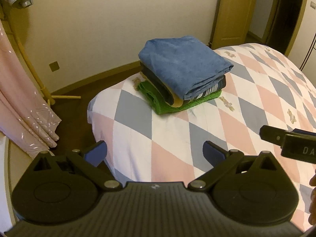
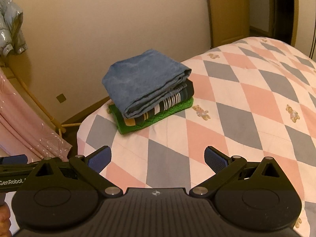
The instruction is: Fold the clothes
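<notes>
Hovering empty with jaws spread, the left hand-held gripper (image 1: 155, 154) and right hand-held gripper (image 2: 158, 159) face the folded stack (image 2: 147, 90) near the bed (image 2: 246, 98) corner — folding looks finished, nothing left to fetch.

Pretty clearly a bedroom in someone's home. A bed (image 2: 237, 102) is taking up most of the room, wearing a quilt in pink, grey and white diamonds with little teddy bears printed on it. A stack of folded clothes (image 2: 150, 92) is sitting near the bed's corner. Pink curtains (image 1: 21, 106) are hanging on the left beside a pale wooden rack (image 1: 37, 79), and a silvery padded jacket (image 2: 9, 25) is hanging above them. A wooden door (image 1: 235, 9) is standing in the far corner, with cream walls, a wall socket (image 1: 54, 66) and dark flooring.
</notes>
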A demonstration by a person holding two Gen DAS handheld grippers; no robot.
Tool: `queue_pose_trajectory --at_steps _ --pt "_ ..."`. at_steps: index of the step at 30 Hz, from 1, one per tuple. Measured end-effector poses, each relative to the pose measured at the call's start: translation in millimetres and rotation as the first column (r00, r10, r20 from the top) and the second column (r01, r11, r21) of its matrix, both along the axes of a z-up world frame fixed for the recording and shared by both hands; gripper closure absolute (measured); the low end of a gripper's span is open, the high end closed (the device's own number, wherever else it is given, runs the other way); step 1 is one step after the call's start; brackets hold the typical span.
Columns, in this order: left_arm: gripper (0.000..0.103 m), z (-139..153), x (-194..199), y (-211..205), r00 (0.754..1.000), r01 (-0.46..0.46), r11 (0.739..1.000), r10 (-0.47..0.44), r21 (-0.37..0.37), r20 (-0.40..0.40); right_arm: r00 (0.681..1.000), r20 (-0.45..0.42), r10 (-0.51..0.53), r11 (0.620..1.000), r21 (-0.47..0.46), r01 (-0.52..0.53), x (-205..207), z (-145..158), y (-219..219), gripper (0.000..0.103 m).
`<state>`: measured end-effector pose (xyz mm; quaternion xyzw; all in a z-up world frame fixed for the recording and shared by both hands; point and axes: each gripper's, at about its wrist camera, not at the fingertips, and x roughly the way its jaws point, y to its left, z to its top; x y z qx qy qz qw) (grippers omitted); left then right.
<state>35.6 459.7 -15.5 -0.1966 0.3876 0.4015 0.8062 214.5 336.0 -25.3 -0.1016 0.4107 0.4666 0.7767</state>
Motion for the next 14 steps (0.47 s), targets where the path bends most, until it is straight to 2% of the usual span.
queue_pose_trajectory --at_steps 11,14 --pt "0.001 0 12 4 1.000 0.006 1.000 -0.006 -0.017 0.026 1.000 -0.006 -0.008 1.000 -0.013 0.008 11 -4 3 0.000" --pt "0.001 2 13 1 0.999 0.014 1.000 -0.015 0.001 0.040 1.000 -0.006 -0.014 1.000 -0.014 0.014 13 -4 1 0.000"
